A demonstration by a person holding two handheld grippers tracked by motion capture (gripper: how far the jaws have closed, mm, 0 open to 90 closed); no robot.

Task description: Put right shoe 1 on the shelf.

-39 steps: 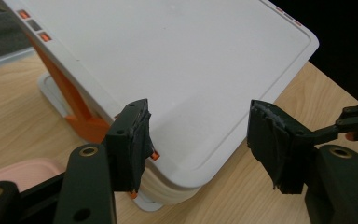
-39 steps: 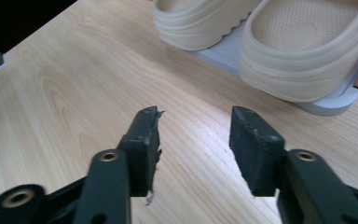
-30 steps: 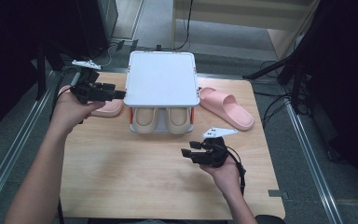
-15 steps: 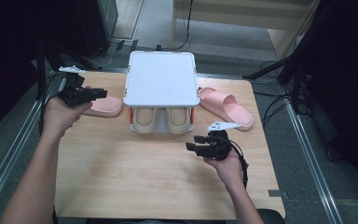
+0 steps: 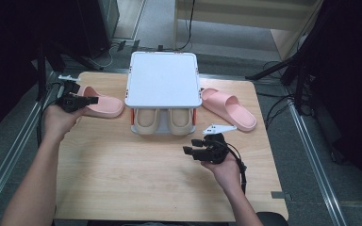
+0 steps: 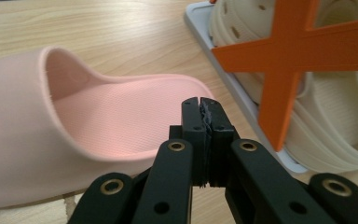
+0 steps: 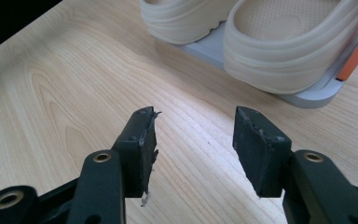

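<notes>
A pink slipper lies on the wooden table left of a small shoe rack. My left gripper hovers at that slipper's heel end. Its jaws have just been closing and now stand shut together with nothing between them. A second pink slipper lies right of the rack. Two beige slippers sit on the rack's lower shelf. In front of the rack my right gripper is open over bare wood, pointing toward the beige pair.
The rack has a white top plate, a grey base and an orange cross brace at its side. Metal rails run along both table sides. Cables and stand legs lie on the floor beyond the far edge.
My left hand moved left and down from the rack's side to the pink slipper's heel end, and its jaws closed. The right hand stayed in place.
</notes>
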